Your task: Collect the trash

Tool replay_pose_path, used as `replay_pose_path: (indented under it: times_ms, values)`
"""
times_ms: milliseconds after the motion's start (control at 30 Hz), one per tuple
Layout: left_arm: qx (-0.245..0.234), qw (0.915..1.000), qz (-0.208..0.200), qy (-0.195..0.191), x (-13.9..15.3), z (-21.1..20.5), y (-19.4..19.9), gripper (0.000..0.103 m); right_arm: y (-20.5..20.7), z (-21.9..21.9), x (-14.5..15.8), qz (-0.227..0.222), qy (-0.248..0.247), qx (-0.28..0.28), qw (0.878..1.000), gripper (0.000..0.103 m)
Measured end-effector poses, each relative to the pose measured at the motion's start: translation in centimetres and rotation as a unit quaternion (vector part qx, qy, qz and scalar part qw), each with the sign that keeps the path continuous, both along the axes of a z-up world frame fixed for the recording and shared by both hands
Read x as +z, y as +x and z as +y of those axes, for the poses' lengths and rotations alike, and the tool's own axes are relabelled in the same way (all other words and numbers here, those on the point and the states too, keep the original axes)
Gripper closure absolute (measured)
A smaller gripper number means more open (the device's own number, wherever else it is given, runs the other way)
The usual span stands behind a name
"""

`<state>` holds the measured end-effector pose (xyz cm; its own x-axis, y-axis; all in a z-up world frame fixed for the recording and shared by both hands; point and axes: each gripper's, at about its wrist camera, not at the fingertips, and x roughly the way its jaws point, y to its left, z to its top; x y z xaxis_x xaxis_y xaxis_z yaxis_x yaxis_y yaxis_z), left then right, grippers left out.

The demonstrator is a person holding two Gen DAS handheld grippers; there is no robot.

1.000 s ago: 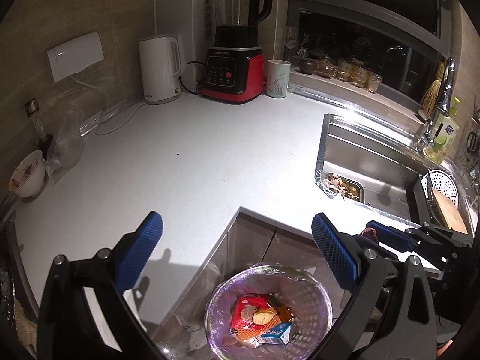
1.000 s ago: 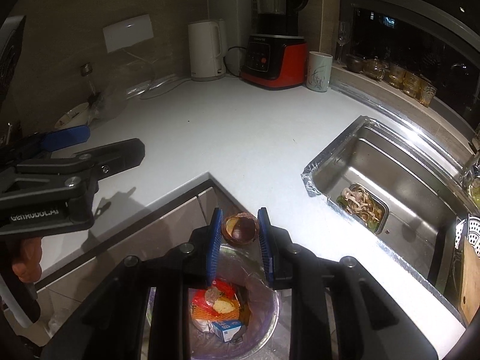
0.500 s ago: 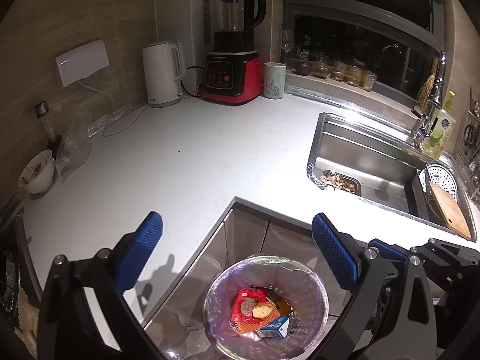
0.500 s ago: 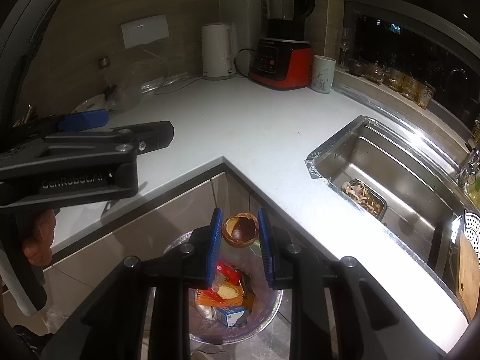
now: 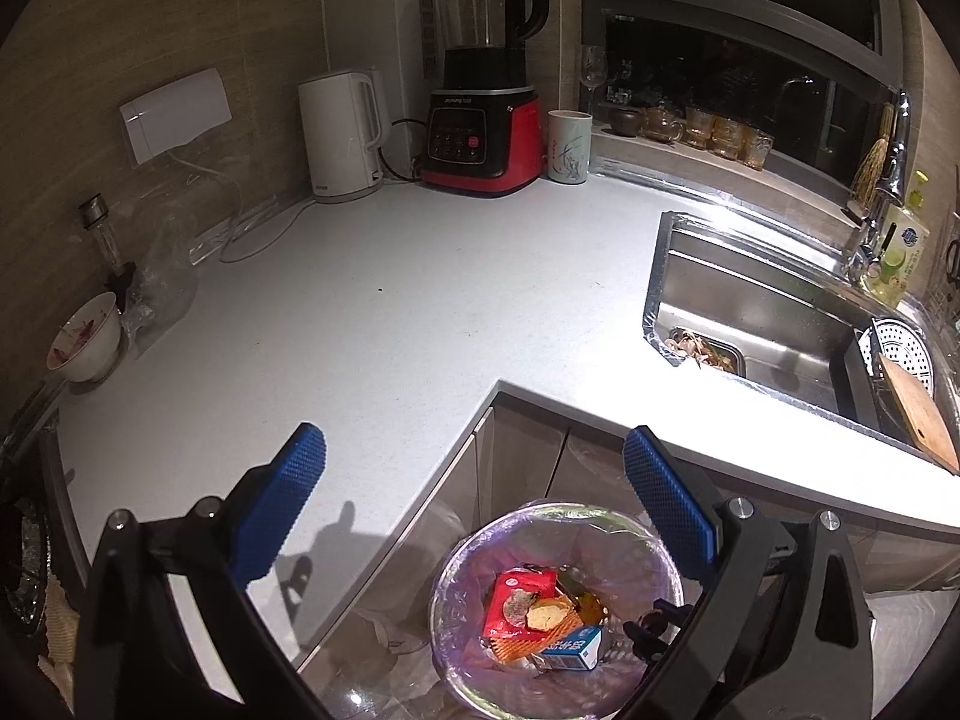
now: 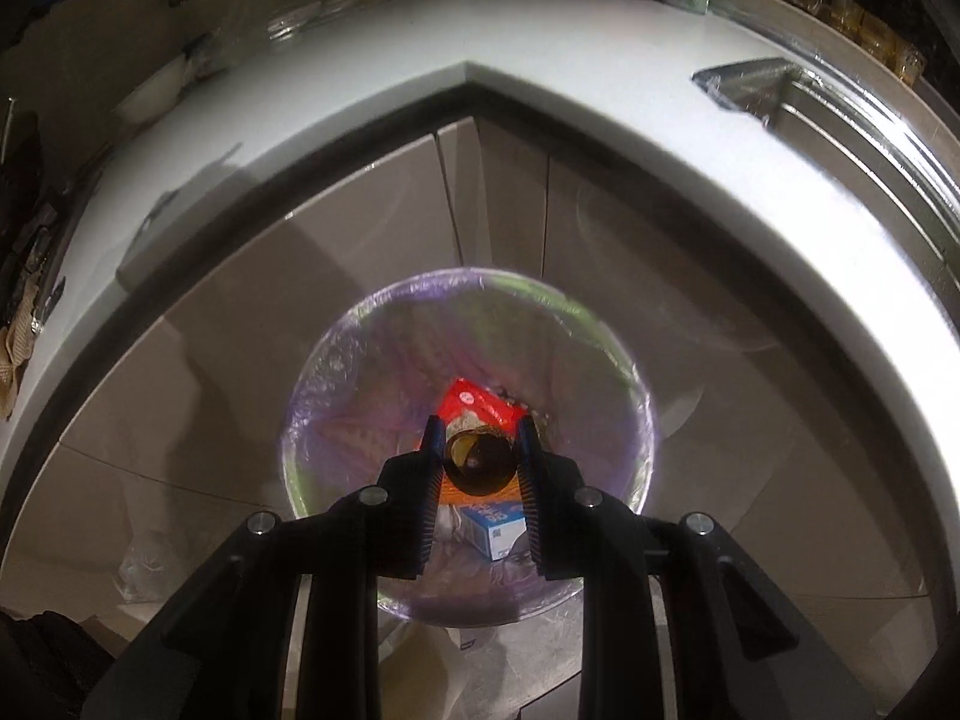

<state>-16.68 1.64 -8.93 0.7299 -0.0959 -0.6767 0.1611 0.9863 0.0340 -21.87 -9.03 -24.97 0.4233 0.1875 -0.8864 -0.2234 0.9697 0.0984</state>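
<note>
**Brown scrap poised over the bin**

Right gripper (image 6: 477, 450) is clamped narrowly on a small round brown scrap (image 6: 480, 461), hollow like a shell or husk half, with the pads pressing it from both sides. It points steeply down, directly over the mouth of the bin (image 6: 624, 354), a round basket lined with a thin purple bag standing on the floor in the inside corner of the cabinets. The scrap hangs above the rubbish, not yet among it.

Left gripper (image 5: 474, 516) stands wide and carries nothing; it hovers above the counter edge with the bin below it.

As for progress, several pieces appear to be collected already: a red wrapper (image 5: 517, 606), a pale crust-like bit (image 5: 549, 612) lying on it, and a small blue-and-white carton (image 5: 570, 651) lie at the bottom of the bag. The white countertop (image 5: 384, 324) looks cleared of loose litter across its middle. What is left, by my reading, is to let go of the brown scrap so it drops in. After that, candidates remain: food scraps in a small tray (image 5: 708, 354) in the sink (image 5: 750, 306), a crumpled clear plastic bag (image 5: 162, 288) by the wall, and a dirty bowl (image 5: 84, 342) beside it, though whether those count as trash I cannot tell.
</note>
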Motion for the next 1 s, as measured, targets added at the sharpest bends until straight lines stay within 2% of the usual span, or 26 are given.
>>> replay_pose_path:
  times_ms: [100,267,300,367,600,633,700,867,1000]
  values:
    - [0.003,1.0000,0.004,-0.003,0.0,0.3,0.3,0.008,0.2,0.2,-1.6,0.018,0.000,0.000,1.000,0.078]
    - [0.004,1.0000,0.008,-0.001,-0.3,0.5,0.7,0.008,0.6,0.7,-2.0,0.023,-0.002,0.003,1.000,0.077]
    - [0.004,1.0000,0.008,-0.001,-0.3,0.5,0.8,0.008,0.7,0.8,-2.0,0.025,-0.001,0.003,1.000,0.058]
    - [0.004,1.0000,0.009,-0.001,-0.3,0.5,0.9,0.008,0.9,0.8,-1.7,0.016,-0.002,-0.004,1.000,0.032]
    - [0.001,1.0000,0.009,0.001,-0.2,0.5,1.0,0.008,1.5,0.2,0.5,0.004,0.015,-0.022,1.000,0.030]
    - [0.001,1.0000,0.009,0.000,0.0,0.5,1.1,0.008,1.6,0.1,1.5,-0.001,0.019,-0.025,1.000,0.030]
    - [0.003,1.0000,0.006,-0.003,0.7,0.5,1.1,0.008,1.8,-0.2,4.3,-0.024,0.022,-0.033,0.999,0.022]
    - [0.000,0.9997,-0.022,-0.014,4.7,0.3,0.9,0.008,1.8,-1.1,14.7,-0.125,0.012,-0.062,0.990,0.004]
    - [0.001,0.9981,-0.058,-0.022,9.4,0.1,-0.3,0.008,0.6,-1.6,22.6,-0.200,0.000,-0.076,0.977,0.002]
